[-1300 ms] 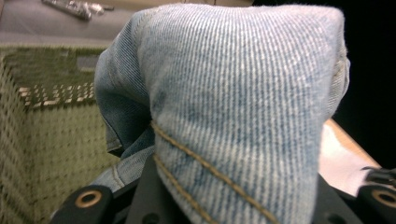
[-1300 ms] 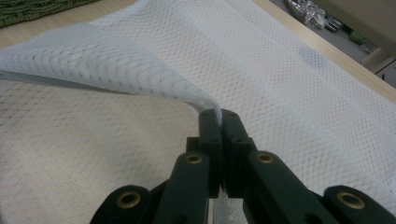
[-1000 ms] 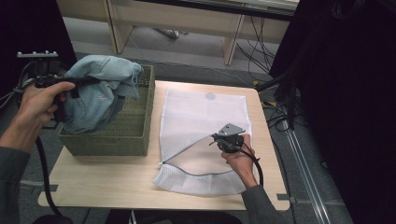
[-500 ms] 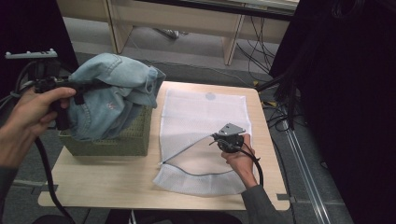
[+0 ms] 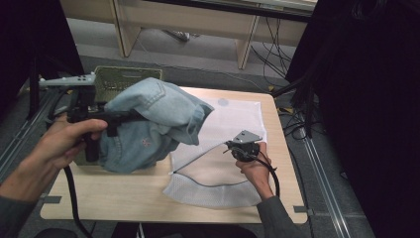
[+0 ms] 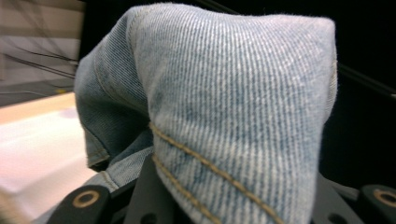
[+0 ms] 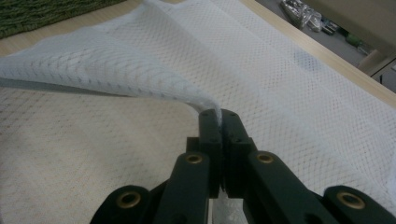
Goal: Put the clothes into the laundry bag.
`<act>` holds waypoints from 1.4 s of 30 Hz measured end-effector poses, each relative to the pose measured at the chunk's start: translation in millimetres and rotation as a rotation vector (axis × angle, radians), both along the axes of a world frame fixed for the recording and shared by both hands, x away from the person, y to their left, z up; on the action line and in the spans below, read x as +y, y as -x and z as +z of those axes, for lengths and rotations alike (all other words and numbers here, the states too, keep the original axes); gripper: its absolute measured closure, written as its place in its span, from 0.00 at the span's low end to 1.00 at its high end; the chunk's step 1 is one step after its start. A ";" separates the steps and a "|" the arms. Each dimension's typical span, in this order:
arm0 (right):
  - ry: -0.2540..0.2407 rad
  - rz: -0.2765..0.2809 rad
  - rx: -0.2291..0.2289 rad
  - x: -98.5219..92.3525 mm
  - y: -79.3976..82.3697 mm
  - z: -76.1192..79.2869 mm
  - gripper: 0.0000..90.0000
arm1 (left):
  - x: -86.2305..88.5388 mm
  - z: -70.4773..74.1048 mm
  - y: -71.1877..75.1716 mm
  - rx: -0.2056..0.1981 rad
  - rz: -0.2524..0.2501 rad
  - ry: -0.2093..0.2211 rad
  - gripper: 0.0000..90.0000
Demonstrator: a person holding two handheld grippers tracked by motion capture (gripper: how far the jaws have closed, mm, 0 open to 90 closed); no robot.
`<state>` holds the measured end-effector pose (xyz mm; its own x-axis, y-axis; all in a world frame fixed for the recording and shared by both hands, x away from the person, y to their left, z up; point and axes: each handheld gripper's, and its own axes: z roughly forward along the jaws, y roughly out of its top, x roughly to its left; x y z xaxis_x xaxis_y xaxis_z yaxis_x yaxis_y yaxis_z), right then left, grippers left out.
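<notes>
Carried over from the basket (image 5: 116,77) toward the mesh bag (image 5: 233,119), the jeans (image 5: 148,124) hang pinched in my left gripper (image 5: 126,116), denim bulging between its jaws up close, while my right gripper (image 7: 218,116), pressed together, lifts the bag's lip, which could slip and close the mouth.

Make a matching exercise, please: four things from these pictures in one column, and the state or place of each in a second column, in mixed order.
1. denim garment
2. white mesh bag
3. green basket
4. right gripper

a. stands at the table's far left
b. hangs lifted from the left gripper
c. pinches an edge of mesh
d. lies flat, mouth partly raised

Pairs: 1-b, 2-d, 3-a, 4-c
</notes>
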<state>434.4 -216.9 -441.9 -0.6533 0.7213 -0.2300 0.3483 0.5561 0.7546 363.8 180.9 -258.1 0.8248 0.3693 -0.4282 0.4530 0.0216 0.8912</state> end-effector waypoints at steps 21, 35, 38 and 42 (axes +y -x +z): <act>-0.090 -0.021 -0.036 -13.4 0.1 11.7 1.00 | -73.5 -108.9 -4.3 0.221 -0.110 -0.175 0.75; -0.021 0.025 -0.121 -2.2 12.2 34.0 1.00 | -149.1 -163.9 -45.3 0.262 -0.052 -0.327 0.70; 0.044 0.021 -0.166 2.0 16.4 36.4 1.00 | -164.6 -190.0 -58.0 0.289 -0.023 -0.372 0.66; 0.048 0.040 -0.165 4.2 17.9 35.8 1.00 | -180.4 -222.7 -67.0 0.343 0.005 -0.448 0.60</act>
<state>416.5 -212.8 -406.1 -0.6318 0.6810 -0.3702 0.1987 0.6039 0.7719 430.8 0.4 -480.8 0.6635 0.5803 -0.4723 0.7195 -0.3217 0.6155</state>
